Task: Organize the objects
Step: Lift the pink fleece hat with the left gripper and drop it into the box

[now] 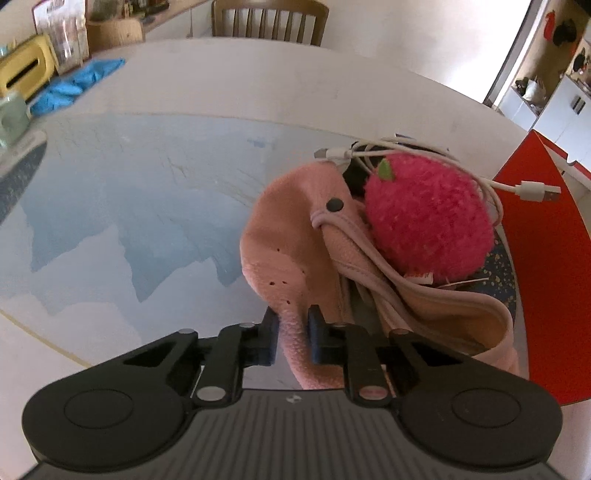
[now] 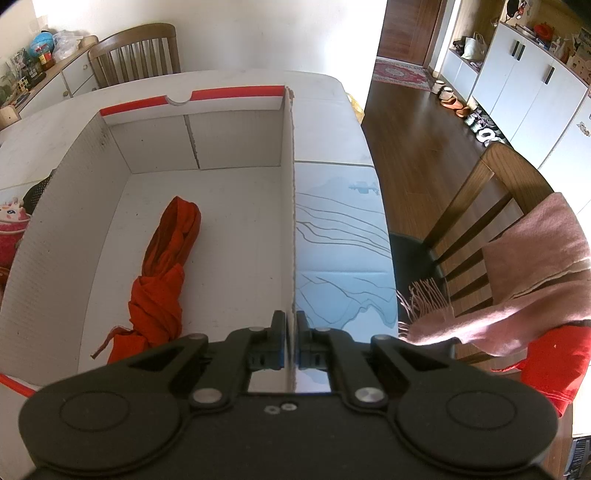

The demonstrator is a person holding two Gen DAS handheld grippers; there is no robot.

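My left gripper [image 1: 293,338] is shut on the edge of a pink fleece cap [image 1: 291,243] that lies on the table mat. A pink plush strawberry [image 1: 428,218] rests against the cap, with a white USB cable [image 1: 532,190] coiled over it. My right gripper [image 2: 291,341] is shut on the right wall [image 2: 289,206] of an open white cardboard box with a red rim. A twisted red cloth [image 2: 162,273] lies on the box floor.
A blue mountain-print mat [image 1: 129,206] covers the white table. The box's red outer side [image 1: 543,236] stands right of the strawberry. Blue cloth [image 1: 77,86], a yellow tissue box [image 1: 22,70] and wooden chairs [image 1: 269,18] are around. A pink scarf [image 2: 535,273] hangs on a chair.
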